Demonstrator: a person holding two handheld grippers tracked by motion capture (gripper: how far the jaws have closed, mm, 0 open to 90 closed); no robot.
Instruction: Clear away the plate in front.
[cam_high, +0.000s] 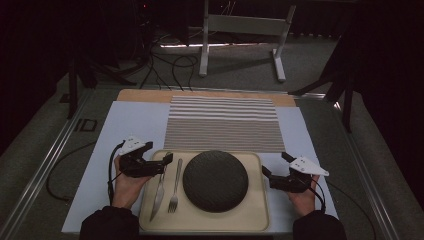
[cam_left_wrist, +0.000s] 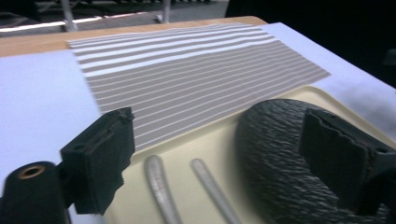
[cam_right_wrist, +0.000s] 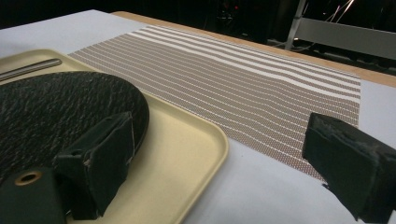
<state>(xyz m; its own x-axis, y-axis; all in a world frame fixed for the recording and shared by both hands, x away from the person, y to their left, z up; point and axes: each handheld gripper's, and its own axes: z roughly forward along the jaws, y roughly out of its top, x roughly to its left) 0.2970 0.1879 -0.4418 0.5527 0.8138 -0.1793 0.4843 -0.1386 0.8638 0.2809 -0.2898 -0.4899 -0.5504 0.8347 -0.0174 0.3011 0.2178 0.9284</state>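
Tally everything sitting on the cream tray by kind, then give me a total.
Round dark textured plate: 1
Silver metal knife: 1
Silver metal fork: 1
Total: 3, all on the cream plastic tray

1. One cream tray (cam_high: 252, 220).
2. One dark round plate (cam_high: 215, 180) on it.
3. One knife (cam_high: 159, 192).
4. One fork (cam_high: 175, 187).
5. One striped placemat (cam_high: 222, 122).
6. Two handheld grippers: left gripper (cam_high: 167, 161), right gripper (cam_high: 274, 170).
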